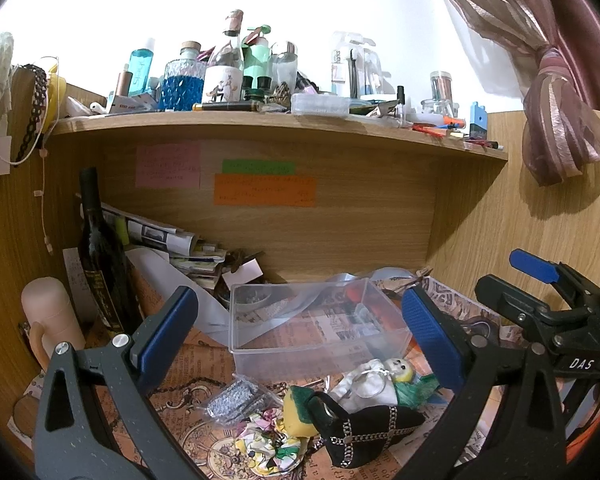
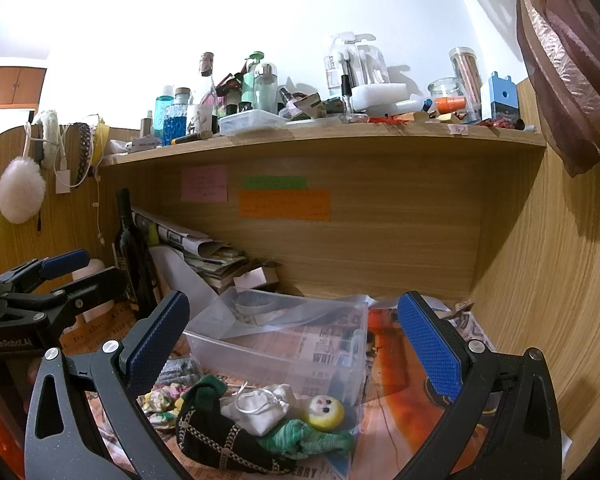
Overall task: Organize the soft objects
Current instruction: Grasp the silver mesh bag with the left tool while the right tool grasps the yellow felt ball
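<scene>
Both claws are held spread above the desk, and nothing is gripped by either. The left claw [image 1: 300, 332] is seen with its blue pads [image 1: 168, 328] wide apart, framing a clear box [image 1: 320, 328]; the right claw [image 2: 296, 344] is likewise released, its pads [image 2: 428, 348] either side of the same box [image 2: 284, 344]. Each claw is visible at the edge of the other's view: the right one [image 1: 520, 276] at the right, the left one [image 2: 76, 272] at the left.

The box is set on printed paper [image 1: 188, 364] near the middle of the desk, towards the back panel. The soft objects are clustered just in front of it, nearer the front edge: a doll [image 2: 320, 420] with a yellow face and green clothes, a white pouch [image 2: 260, 404] lying against it, a black pouch [image 1: 372, 432] crossed with chain trim, a floral scrunchie [image 1: 272, 440] touching its left side, and a grey glittery piece [image 1: 236, 398] behind the scrunchie. Whether the doll touches the box cannot be told.

A dark bottle [image 1: 100, 256] is stood upright at the back left corner, beside stacked papers [image 1: 172, 240]. Sticky notes [image 1: 264, 188] are fixed to the back panel, under a shelf [image 1: 260, 126] crowded with bottles.
</scene>
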`<state>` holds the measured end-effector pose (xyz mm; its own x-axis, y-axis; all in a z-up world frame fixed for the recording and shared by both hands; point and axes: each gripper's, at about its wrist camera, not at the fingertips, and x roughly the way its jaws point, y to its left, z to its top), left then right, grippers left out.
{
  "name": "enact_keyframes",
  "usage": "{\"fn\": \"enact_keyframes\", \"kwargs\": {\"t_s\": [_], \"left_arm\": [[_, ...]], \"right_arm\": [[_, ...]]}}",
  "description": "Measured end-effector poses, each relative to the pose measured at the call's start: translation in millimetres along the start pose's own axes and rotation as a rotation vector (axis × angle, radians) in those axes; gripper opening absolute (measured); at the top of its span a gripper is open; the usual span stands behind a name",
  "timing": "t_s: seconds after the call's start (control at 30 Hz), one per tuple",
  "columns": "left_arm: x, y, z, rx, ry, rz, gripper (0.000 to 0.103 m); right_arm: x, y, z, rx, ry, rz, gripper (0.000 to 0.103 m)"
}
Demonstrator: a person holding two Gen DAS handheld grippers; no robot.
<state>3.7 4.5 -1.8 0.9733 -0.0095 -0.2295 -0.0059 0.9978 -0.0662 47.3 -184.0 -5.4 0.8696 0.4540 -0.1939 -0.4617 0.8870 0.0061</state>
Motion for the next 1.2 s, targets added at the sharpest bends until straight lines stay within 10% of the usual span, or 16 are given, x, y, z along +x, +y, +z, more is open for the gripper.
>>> {"fn": "enact_keyframes", "kwargs": {"t_s": [0.87, 1.2], "left_arm": [[125.4, 80.5, -86.0, -0.117, 0.484, 0.083, 0.103], [152.6, 95.2, -112.4, -0.149, 0.605, 0.056, 0.085]], "right_arm": [[87.4, -38.3, -60.6, 0.021, 0.323, -0.037, 0.103], [123.8, -58.5, -92.3, 0.108, 0.507, -0.009, 0.09]]}}
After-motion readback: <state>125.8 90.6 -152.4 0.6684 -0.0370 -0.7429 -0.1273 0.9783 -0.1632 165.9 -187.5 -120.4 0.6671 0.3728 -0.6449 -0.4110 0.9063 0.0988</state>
